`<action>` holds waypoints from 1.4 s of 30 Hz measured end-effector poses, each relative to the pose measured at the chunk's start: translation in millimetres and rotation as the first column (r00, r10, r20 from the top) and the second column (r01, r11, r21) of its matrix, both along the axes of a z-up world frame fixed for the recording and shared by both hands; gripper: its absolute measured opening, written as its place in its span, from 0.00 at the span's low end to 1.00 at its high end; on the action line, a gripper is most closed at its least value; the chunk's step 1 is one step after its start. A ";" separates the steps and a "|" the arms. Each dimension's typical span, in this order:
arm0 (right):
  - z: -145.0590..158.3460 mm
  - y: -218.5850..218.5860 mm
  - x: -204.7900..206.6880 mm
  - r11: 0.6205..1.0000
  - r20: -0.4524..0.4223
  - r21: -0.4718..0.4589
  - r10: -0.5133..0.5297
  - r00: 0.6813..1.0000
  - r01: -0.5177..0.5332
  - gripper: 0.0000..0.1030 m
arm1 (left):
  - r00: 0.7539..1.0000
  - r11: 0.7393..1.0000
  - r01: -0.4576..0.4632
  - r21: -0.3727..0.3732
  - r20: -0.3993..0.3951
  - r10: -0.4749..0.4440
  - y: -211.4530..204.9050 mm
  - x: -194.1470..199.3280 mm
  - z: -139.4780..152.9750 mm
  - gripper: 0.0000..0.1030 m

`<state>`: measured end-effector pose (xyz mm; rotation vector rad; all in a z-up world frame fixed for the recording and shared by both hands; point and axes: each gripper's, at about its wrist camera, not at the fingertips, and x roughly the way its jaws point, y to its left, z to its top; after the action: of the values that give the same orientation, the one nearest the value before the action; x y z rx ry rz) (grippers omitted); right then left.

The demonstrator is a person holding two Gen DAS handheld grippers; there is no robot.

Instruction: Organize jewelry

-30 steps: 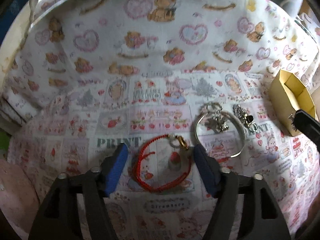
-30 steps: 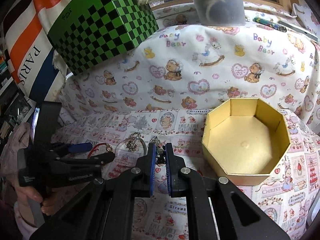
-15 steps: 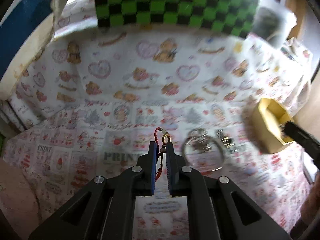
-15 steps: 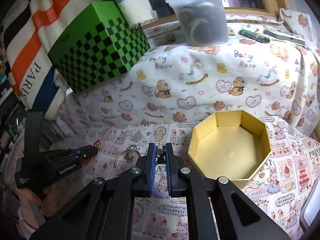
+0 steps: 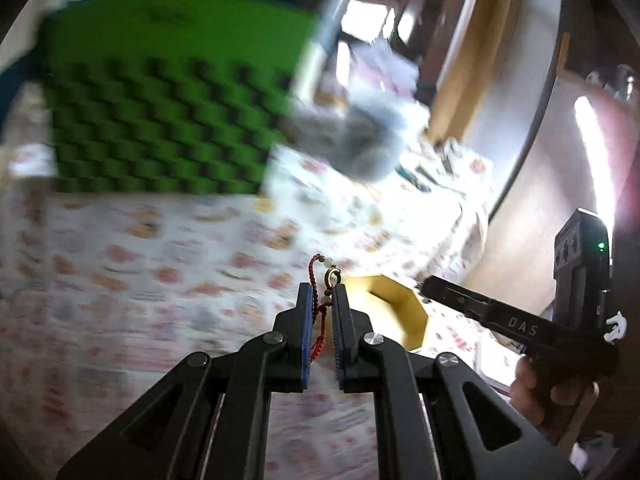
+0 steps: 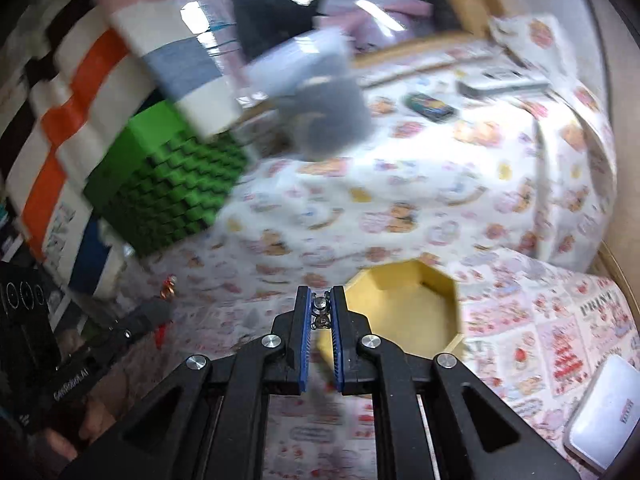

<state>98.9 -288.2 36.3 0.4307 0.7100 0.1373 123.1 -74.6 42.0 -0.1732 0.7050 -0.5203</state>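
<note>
Red bracelet [image 5: 319,312] pinched in tilted-down left hand-held gripper [image 5: 322,294].

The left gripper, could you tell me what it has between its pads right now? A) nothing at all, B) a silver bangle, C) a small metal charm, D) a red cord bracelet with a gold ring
D: in the left wrist view the left gripper is shut on the red cord bracelet, whose beads and gold ring stick out past the tips, in front of the yellow octagonal box.
</note>
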 end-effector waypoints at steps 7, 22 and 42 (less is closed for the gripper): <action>-18.0 -32.6 12.4 0.997 -0.070 0.036 -0.069 0.995 0.071 0.10 | 0.979 0.994 0.084 -0.067 -0.183 -0.095 -58.5 49.8 -32.1 0.09; -47.3 -42.8 18.0 0.989 -0.159 0.130 -0.053 0.986 0.074 0.10 | 0.956 0.983 0.083 -0.165 -0.267 -0.126 -73.6 60.8 -64.4 0.23; -28.8 -10.3 15.3 1.000 -0.081 -0.001 -0.018 0.997 0.018 0.16 | 0.997 0.998 -0.026 0.050 0.068 0.023 8.5 -5.9 -8.2 0.56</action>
<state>114.1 -298.5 7.4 0.4438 0.7858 0.1034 117.2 -66.1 33.8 -0.1158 0.6489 -0.4819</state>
